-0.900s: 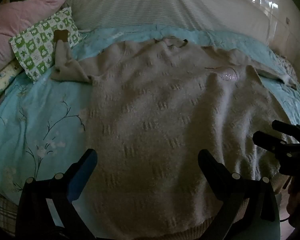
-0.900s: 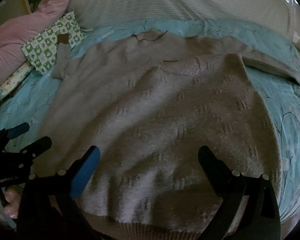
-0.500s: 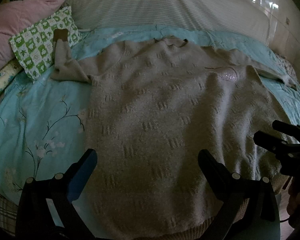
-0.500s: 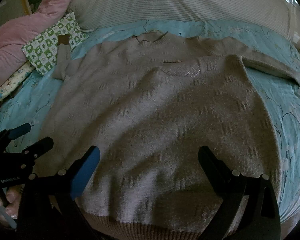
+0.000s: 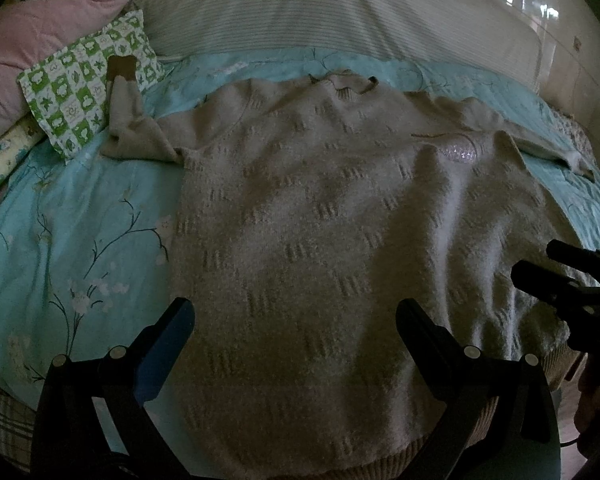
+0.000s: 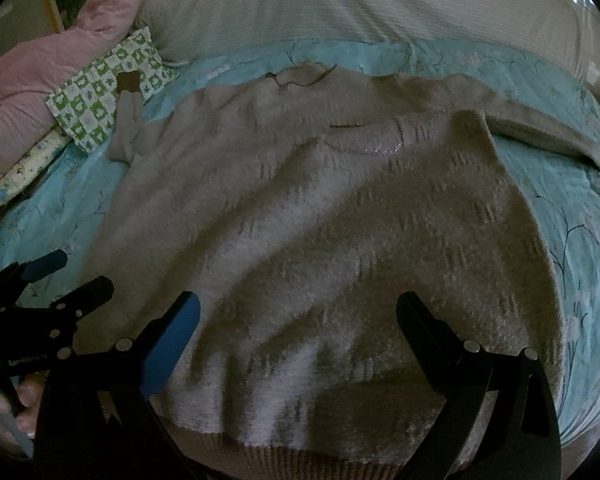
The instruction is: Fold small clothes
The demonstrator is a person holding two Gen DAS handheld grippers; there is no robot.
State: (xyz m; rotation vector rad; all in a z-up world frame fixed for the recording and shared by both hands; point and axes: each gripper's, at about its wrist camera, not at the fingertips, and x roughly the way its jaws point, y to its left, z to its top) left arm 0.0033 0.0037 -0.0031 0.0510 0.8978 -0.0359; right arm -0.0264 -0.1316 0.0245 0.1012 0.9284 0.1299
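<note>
I hold my left tongs (image 5: 294, 320) and right tongs (image 6: 298, 314) spread wide and empty above the hem of the sweater (image 5: 320, 240), ready to take both lower corners. The sweater lies flat on the bed (image 5: 80, 220) (spread for folding), long axis running away from me, neckline toward the pillows, sleeves out sideways.

A fuzzy beige knitted sweater (image 6: 320, 232) lies spread on the turquoise floral bedsheet (image 6: 580, 208); the right gripper (image 6: 298, 312) hovers above its hem, jaws wide.
</note>
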